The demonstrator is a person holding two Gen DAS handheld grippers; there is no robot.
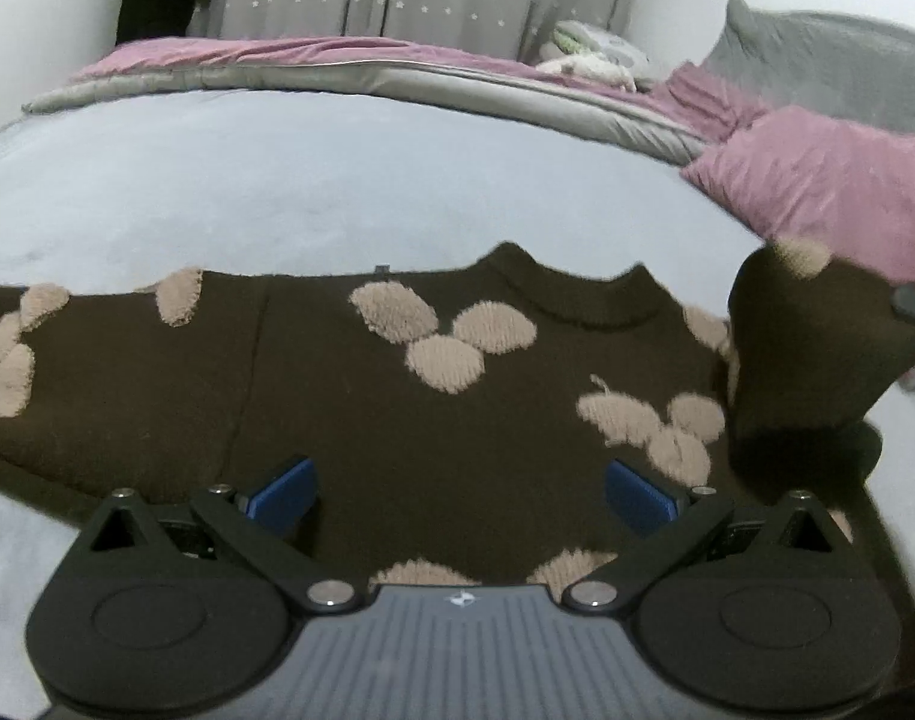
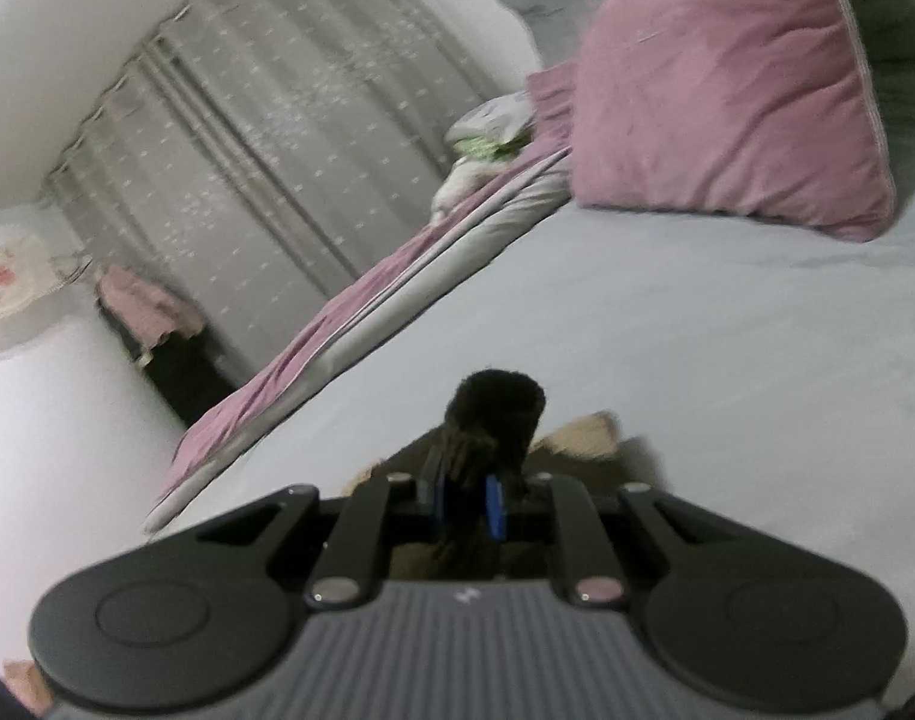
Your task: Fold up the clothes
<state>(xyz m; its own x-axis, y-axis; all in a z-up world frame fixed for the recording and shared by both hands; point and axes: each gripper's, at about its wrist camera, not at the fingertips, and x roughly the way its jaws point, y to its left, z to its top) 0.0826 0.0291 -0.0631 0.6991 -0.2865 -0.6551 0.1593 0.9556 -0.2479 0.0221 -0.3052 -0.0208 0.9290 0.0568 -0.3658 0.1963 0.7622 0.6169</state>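
A dark brown knitted sweater (image 1: 397, 396) with fuzzy beige petal patches lies flat on the pale blue bed (image 1: 277, 180), filling the frame's middle. The left gripper (image 1: 460, 495) hovers over its body, blue-padded fingers (image 1: 283, 489) spread apart. At right, the right gripper (image 2: 466, 504) pinches a raised sleeve (image 2: 496, 414).

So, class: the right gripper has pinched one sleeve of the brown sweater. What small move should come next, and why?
Probably carry the sleeve inward across the sweater body. The right gripper is shut on it and has it lifted, the body lies flat on the bed, and the left gripper is open above it.
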